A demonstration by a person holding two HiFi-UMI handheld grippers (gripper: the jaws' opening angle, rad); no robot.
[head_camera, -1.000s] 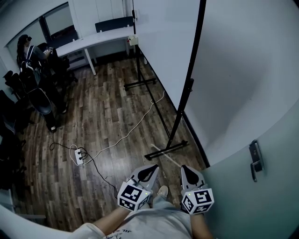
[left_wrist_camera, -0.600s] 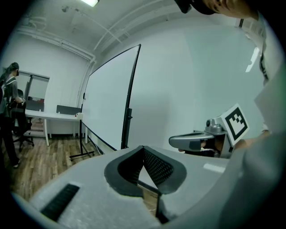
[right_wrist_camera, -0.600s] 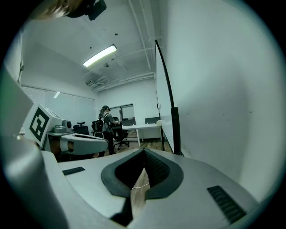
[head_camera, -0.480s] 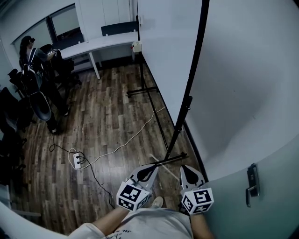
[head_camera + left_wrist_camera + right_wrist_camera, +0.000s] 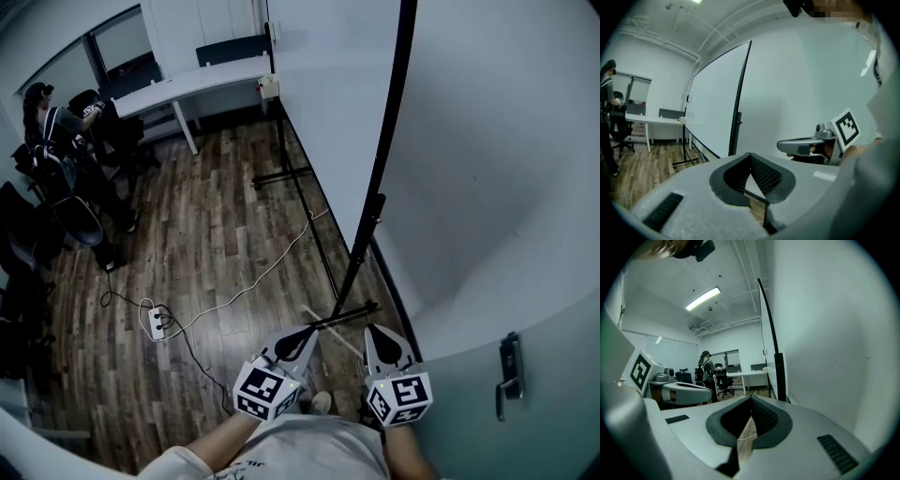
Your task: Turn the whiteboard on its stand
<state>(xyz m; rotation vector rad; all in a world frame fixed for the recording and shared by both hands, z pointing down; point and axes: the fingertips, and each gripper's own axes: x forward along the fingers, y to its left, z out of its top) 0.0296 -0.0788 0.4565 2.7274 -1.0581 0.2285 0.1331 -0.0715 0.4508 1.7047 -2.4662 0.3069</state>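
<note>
Whiteboard [image 5: 328, 103] upright on its black stand [image 5: 371, 220] | my left gripper [image 5: 300, 343] closed, empty | my right gripper [image 5: 382, 345] closed, empty | both low near stand foot [image 5: 339, 320]

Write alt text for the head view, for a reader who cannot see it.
Two handheld grippers, the left gripper and right gripper, both shut and empty, sit low in the frame, near the black foot of the stand carrying a tall whiteboard. Beyond, on the wooden floor, are a power strip, a white desk and a person.
</note>
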